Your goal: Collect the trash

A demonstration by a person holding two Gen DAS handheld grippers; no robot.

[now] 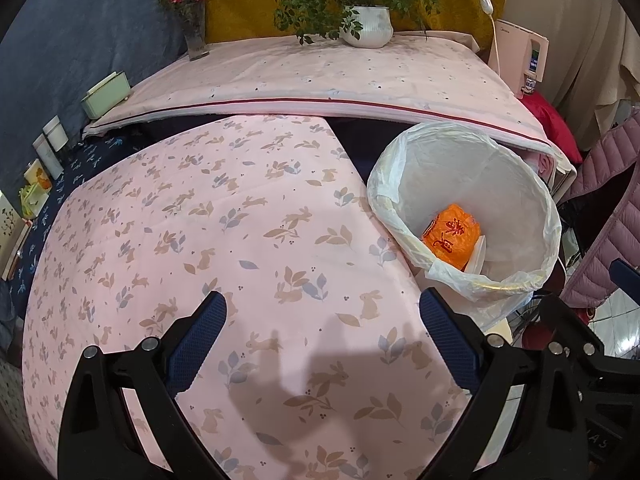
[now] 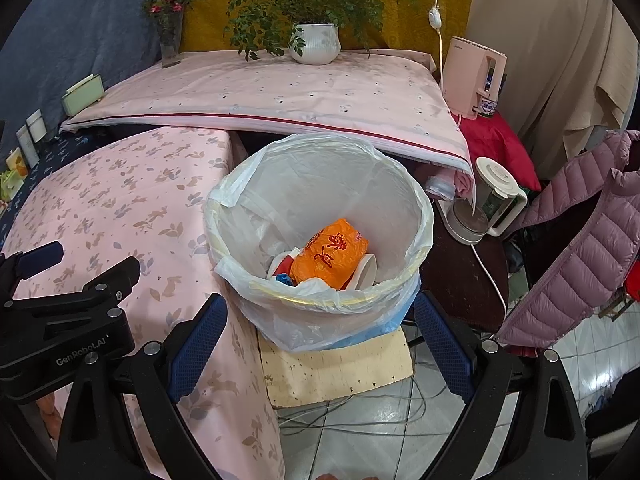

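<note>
A trash bin (image 2: 416, 200) lined with a clear plastic bag stands beside the table, on a foam block. Inside lie an orange printed bag (image 2: 332, 256) and white paper cups (image 2: 368, 272). The bin also shows in the left wrist view (image 1: 532, 184) with the orange bag (image 1: 452, 236). My right gripper (image 2: 320, 332) is open and empty, just in front of the bin's near rim. My left gripper (image 1: 322, 324) is open and empty above the pink rabbit-print tablecloth (image 1: 224, 216). The left gripper's body shows in the right wrist view (image 2: 80, 312).
A raised pink-covered surface (image 2: 280, 92) behind holds a potted plant (image 2: 316, 40) and a flower vase (image 2: 168, 40). Small containers (image 1: 52, 140) line the left edge. A kettle (image 2: 488, 200), a pink appliance (image 2: 476, 76), a purple jacket (image 2: 580, 248) and floor cables (image 2: 360, 408) are to the right.
</note>
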